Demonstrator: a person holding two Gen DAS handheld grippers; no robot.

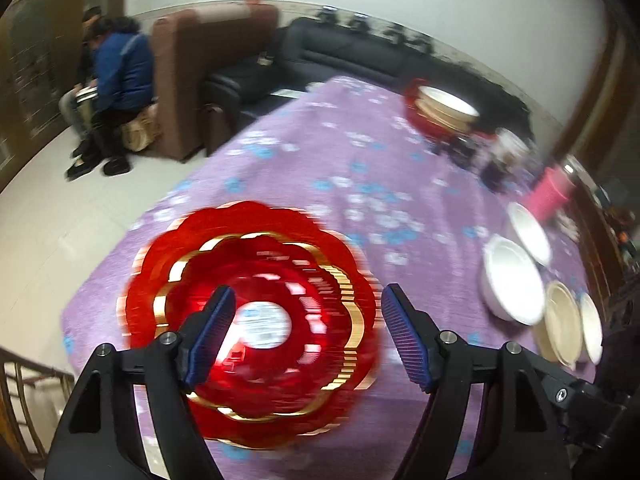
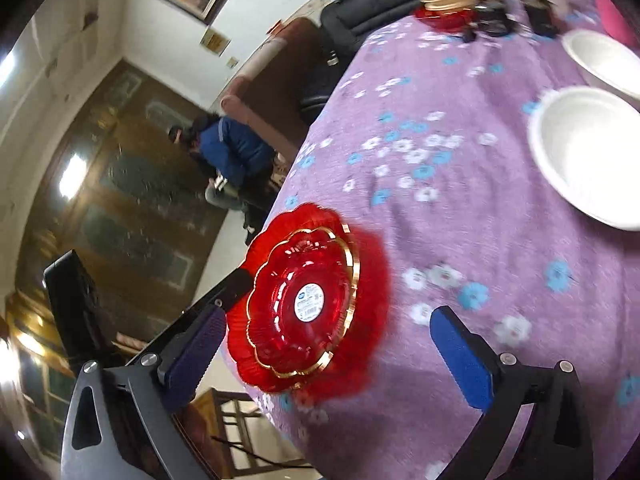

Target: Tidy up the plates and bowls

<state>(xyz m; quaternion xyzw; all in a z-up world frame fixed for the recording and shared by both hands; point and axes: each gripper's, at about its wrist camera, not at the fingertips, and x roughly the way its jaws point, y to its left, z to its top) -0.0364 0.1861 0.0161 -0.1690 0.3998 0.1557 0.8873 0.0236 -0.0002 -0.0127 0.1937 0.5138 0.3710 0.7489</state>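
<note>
Red plate (image 1: 256, 320) at the near left corner of the purple flowered worktop (image 1: 340, 160), with both grippers spread wide above it.

The plate is scalloped, gold-trimmed glass with a white label at its centre (blurred in the left wrist view). The left gripper (image 1: 306, 336) has its blue fingers (image 1: 214, 332) wide apart, holding nothing; the plate lies beneath and between them, reaching out past the left finger. The right gripper (image 2: 326, 356) is likewise wide and holding nothing, the plate (image 2: 304, 300) between its fingers (image 2: 460, 360), close to the left one and apart from the right. Far right on the worktop sit two white bowls (image 1: 512, 280), with beige bowls (image 1: 560, 328) nearer, and at the far end a stack of bowls on another red plate (image 1: 440, 114).
</note>
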